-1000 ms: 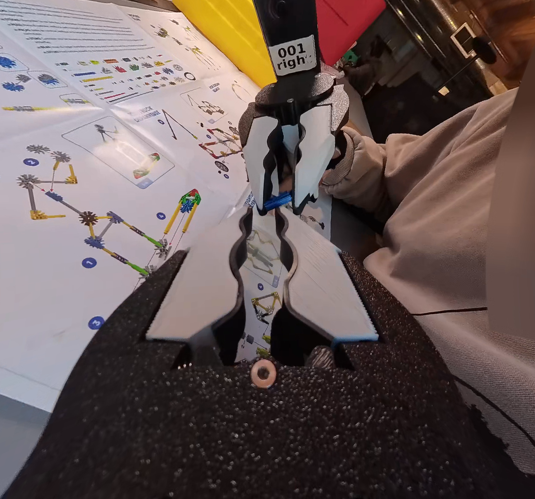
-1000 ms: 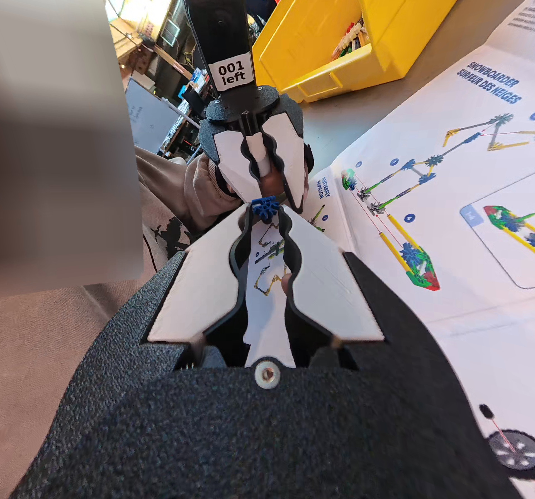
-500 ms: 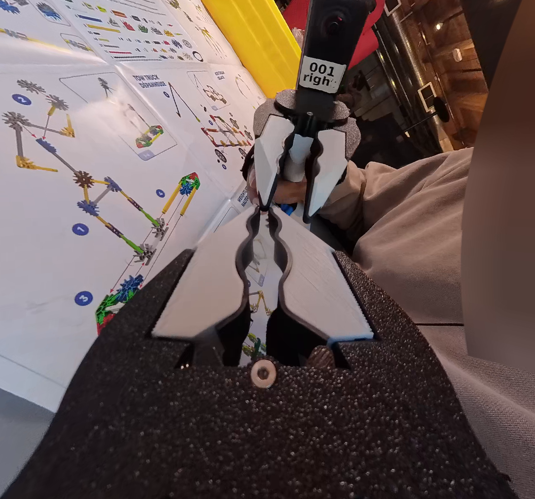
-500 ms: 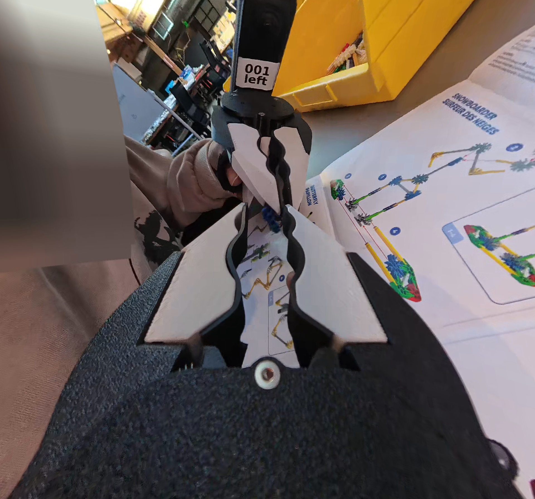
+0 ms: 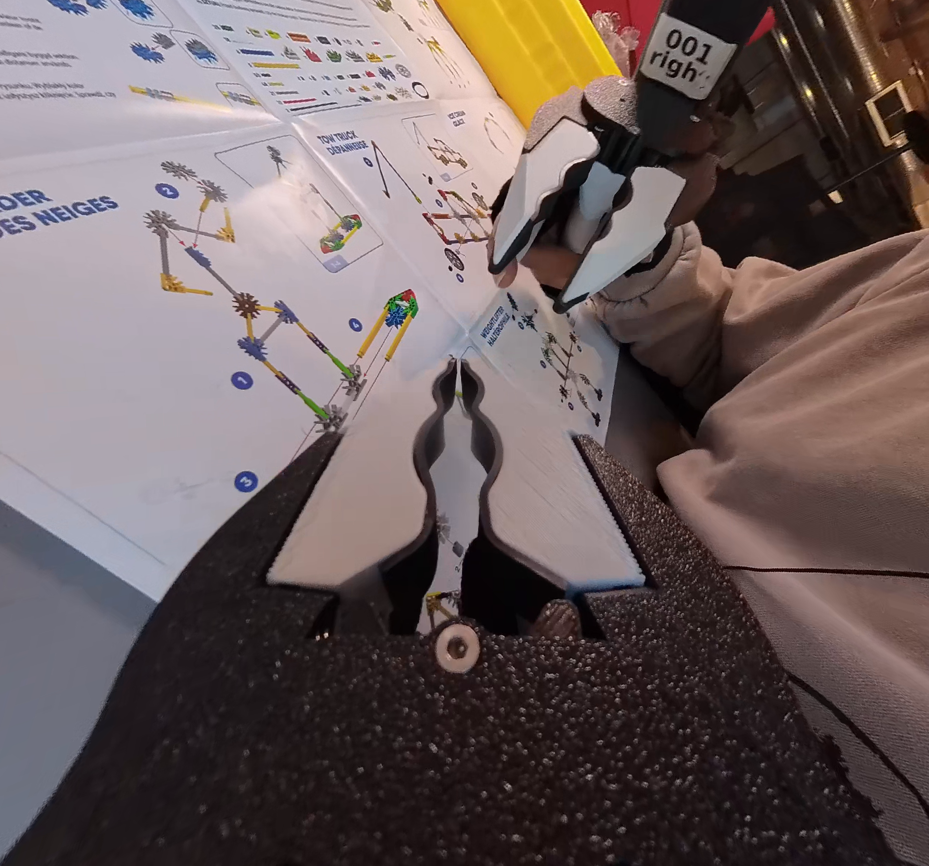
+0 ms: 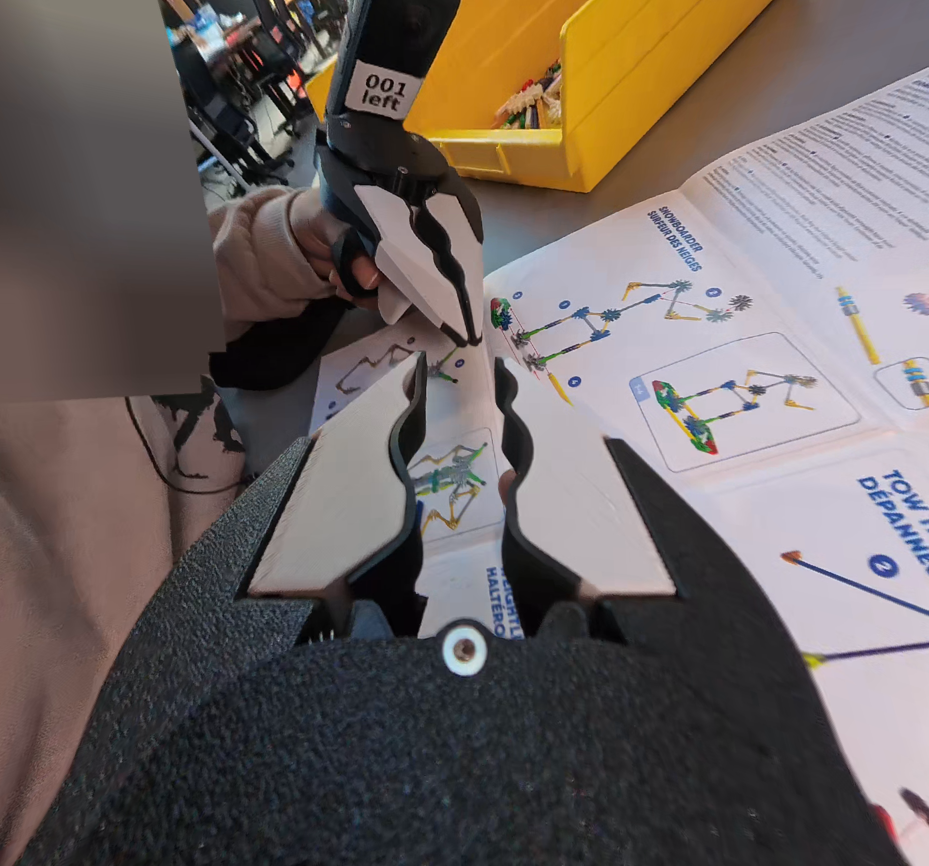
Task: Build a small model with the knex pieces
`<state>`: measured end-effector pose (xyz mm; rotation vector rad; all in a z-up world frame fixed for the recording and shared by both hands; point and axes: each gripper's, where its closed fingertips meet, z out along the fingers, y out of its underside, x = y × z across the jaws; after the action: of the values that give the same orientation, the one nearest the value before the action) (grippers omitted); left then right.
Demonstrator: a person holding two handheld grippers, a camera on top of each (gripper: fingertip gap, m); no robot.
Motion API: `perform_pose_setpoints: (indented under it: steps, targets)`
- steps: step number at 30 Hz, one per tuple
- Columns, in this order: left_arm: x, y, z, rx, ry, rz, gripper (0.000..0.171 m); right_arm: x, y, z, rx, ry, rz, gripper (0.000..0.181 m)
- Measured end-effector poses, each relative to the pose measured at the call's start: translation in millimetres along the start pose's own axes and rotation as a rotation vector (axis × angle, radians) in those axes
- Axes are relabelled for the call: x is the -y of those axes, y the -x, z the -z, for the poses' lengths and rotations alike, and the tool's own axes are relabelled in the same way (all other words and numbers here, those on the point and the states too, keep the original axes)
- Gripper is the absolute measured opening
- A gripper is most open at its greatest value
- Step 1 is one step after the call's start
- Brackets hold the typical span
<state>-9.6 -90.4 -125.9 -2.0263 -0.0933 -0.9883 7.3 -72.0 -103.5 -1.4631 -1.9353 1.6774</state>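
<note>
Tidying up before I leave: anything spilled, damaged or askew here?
Nothing stands out. The instruction sheet lies unfolded with only fold creases, and the yellow bin sits upright, its pieces inside.

A small white label (image 5: 683, 63) with black print sits on the black handle of the right gripper (image 5: 528, 289); a matching label (image 6: 383, 94) sits on the handle of the left gripper (image 6: 465, 339). The white instruction sheet (image 5: 125, 339) on the tabletop carries bold blue headings (image 5: 347, 150) beside its model drawings, blue round markers (image 5: 242, 380) with white numerals (one by each building step), and blocks of small black print (image 6: 829, 178) towards its far edge.
</note>
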Motion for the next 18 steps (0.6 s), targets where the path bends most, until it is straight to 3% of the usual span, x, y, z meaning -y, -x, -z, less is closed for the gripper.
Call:
perform_pose_setpoints:
  steps: [8, 18]
  targets:
    - [-3, 12, 1, 0.099, 0.027, -0.075, 0.003, -59, 6, 14, -0.044, 0.328, 0.296, 0.032]
    - [-4, 15, 2, 0.140, 0.046, -0.122, 0.004, -94, 19, 9, -0.016, 0.511, 0.431, 0.042]
